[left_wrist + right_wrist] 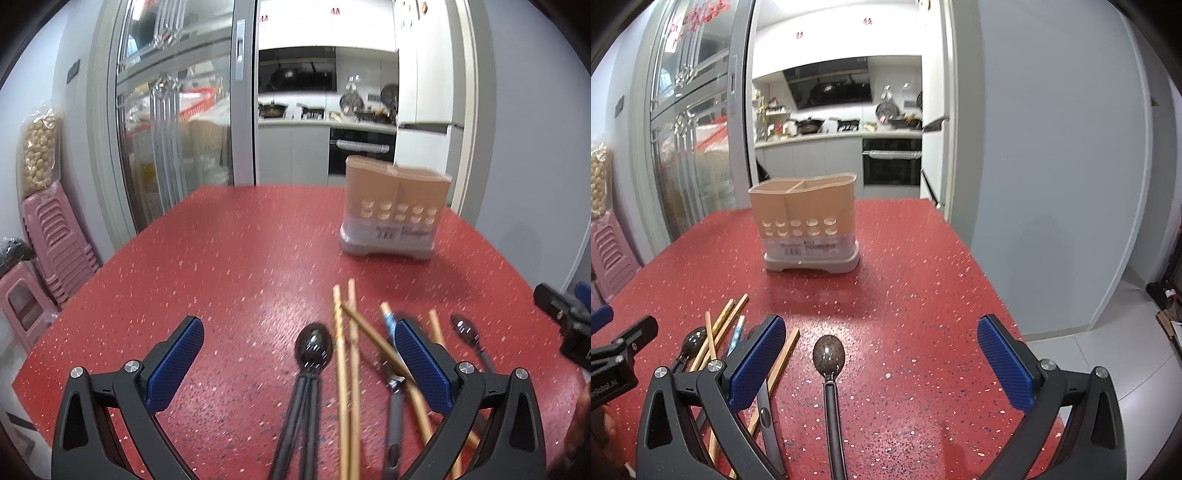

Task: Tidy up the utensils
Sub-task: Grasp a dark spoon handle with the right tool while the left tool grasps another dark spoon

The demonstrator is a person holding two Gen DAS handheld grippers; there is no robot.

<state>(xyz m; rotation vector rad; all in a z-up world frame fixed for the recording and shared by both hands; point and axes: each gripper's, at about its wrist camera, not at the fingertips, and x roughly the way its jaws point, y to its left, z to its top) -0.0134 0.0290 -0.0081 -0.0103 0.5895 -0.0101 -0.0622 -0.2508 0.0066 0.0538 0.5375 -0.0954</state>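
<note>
A tan utensil holder (395, 210) with a grey base stands on the red table; it also shows in the right wrist view (809, 225), its two compartments empty at the top. My left gripper (299, 365) is open above a black spoon (314, 349) with black chopsticks under it. Wooden chopsticks (347, 369) and a second spoon (466, 332) lie to its right. My right gripper (881, 363) is open above a dark spoon (829, 356). Wooden chopsticks (718, 332) and another spoon (693, 341) lie to its left.
The red speckled table (905, 280) ends close on the right, with grey floor beyond. Pink stools (55, 251) stand left of the table. A glass sliding door (170, 122) and a kitchen lie behind. The other gripper's black body (565, 317) shows at the right edge.
</note>
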